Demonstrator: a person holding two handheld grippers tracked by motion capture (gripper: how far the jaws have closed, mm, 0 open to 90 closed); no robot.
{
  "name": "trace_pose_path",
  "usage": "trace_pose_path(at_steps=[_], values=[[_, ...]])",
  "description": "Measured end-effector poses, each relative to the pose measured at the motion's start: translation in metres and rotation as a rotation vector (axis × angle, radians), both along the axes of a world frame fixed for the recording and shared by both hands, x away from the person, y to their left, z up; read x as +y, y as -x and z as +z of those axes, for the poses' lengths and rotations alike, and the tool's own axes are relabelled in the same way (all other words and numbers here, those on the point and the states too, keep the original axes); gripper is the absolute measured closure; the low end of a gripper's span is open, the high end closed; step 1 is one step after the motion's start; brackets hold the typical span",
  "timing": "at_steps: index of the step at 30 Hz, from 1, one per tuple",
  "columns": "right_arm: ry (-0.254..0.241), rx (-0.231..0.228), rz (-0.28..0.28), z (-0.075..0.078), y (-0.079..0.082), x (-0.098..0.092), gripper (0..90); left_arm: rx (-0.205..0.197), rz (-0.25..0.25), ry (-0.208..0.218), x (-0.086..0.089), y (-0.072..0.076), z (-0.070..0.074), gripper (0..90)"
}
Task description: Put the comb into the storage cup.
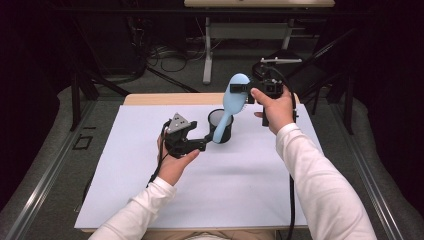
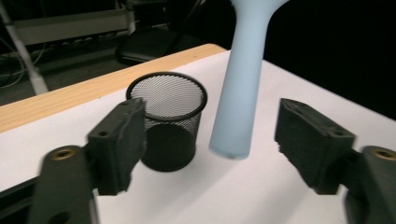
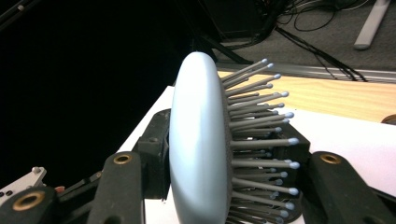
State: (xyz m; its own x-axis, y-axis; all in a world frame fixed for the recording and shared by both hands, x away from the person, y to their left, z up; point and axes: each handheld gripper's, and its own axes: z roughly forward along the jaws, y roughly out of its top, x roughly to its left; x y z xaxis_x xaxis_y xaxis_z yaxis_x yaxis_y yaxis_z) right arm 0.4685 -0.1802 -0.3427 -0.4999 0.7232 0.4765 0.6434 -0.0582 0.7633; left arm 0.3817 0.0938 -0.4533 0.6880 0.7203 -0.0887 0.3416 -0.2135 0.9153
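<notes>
- Seemingly midway: the right gripper (image 1: 251, 93) clamps the hairbrush (image 1: 232, 102) by its head, handle hanging just beside the mesh cup (image 1: 220, 127), not yet inside.
- Left gripper (image 2: 210, 140) fingers stand wide around the handle, not touching.
- Brush: smooth pale-blue plastic, ball-tipped bristles; cup: black wire mesh, cylindrical, on the white surface (image 1: 240, 190).

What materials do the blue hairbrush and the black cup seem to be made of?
The hairbrush looks like smooth, matte plastic: an even pale blue surface with soft reflections. Its bristles are thin grey pins with rounded tips, perhaps plastic. The cup appears to be black wire mesh, probably metal.
</notes>
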Motion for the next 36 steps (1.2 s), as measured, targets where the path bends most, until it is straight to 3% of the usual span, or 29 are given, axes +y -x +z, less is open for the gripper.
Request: trace_pose_path(at_steps=[2, 5, 7, 17, 22, 25, 36], values=[[0.008, -0.011, -0.008, 0.003, 0.000, -0.002, 49.5, 0.016, 0.010, -0.009, 0.001, 0.000, -0.001, 16.1], [0.007, -0.018, -0.020, 0.007, 0.000, -0.004, 49.5, 0.025, 0.008, -0.004, 0.002, -0.001, -0.003, 15.4], [0.015, -0.028, -0.025, 0.010, 0.000, -0.005, 49.5, 0.017, 0.008, -0.028, 0.003, 0.000, -0.004, 14.9], [0.042, -0.058, -0.054, 0.024, 0.000, -0.011, 49.5, 0.057, 0.039, 0.055, 0.012, -0.002, -0.002, 11.4], [0.057, -0.067, -0.061, 0.029, 0.000, -0.011, 49.4, 0.065, 0.046, 0.057, 0.017, -0.003, 0.001, 4.5], [0.069, -0.079, -0.063, 0.033, -0.001, -0.010, 49.4, 0.068, 0.047, 0.082, 0.022, -0.005, 0.002, 0.6], [0.084, -0.105, -0.073, 0.040, -0.001, -0.008, 49.4, 0.082, 0.050, 0.070, 0.032, -0.006, 0.008, 0.6]])
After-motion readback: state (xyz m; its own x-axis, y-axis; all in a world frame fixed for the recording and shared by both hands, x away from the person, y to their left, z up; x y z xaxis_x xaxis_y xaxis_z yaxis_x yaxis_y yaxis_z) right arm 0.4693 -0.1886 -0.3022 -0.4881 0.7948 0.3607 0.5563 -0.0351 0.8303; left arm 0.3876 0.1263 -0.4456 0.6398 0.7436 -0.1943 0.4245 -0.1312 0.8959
